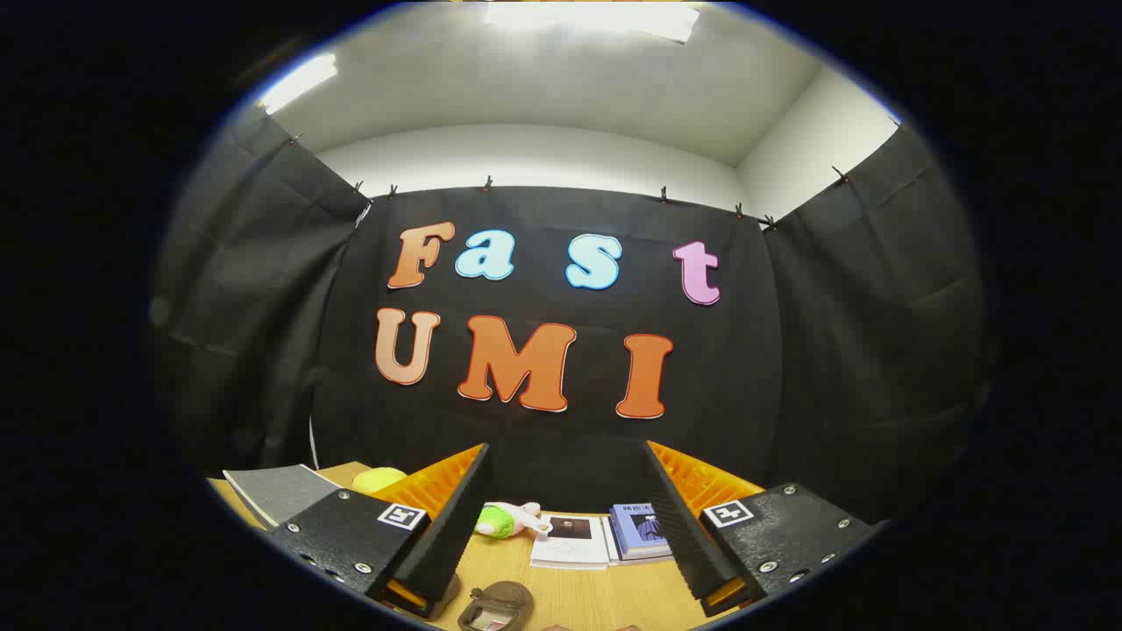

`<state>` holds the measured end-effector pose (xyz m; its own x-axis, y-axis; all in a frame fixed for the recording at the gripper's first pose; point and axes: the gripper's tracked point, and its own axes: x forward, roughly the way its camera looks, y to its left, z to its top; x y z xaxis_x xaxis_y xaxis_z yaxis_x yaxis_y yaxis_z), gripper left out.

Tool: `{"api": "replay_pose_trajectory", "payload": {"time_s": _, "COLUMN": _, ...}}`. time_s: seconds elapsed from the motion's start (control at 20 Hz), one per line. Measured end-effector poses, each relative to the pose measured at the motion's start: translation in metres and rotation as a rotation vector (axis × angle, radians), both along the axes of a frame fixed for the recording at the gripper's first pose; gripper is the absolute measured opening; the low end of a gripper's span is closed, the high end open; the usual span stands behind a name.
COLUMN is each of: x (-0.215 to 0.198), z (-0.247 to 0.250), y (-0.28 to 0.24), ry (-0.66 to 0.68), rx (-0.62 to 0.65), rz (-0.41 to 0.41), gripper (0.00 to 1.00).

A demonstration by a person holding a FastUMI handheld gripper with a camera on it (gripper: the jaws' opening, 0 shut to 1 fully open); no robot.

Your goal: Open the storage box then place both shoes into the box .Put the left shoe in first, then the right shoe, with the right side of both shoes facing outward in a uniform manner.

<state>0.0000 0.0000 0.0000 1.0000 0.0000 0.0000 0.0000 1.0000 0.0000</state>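
The gripper was held level above a wooden table, aimed at the booth wall, with its fingers set wide apart and nothing between them. Beyond the fingers, against the wall, lay a small green and white toy, a white booklet and a blue book. A yellow object and a grey board lay off to the left side. Just below the fingers, near the left one, a brown item rested on the table; it may have been a shoe, but too little was visible to tell. The storage box could not be located.

Risks from this pose, as a judgement:
- Descending without sighting the box could have put a finger against the brown item and pushed it aside.
- Taking a shoe before the box was open would have broken the required order.
- With so little of the shoe visible, left and right could have been confused.
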Motion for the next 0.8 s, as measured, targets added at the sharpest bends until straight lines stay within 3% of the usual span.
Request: {"api": "replay_pose_trajectory", "payload": {"time_s": 0.8, "x": -0.0019, "z": -0.0026, "y": 0.0057, "ry": 0.012, "rx": 0.006, "rz": 0.020, "gripper": 0.99}}
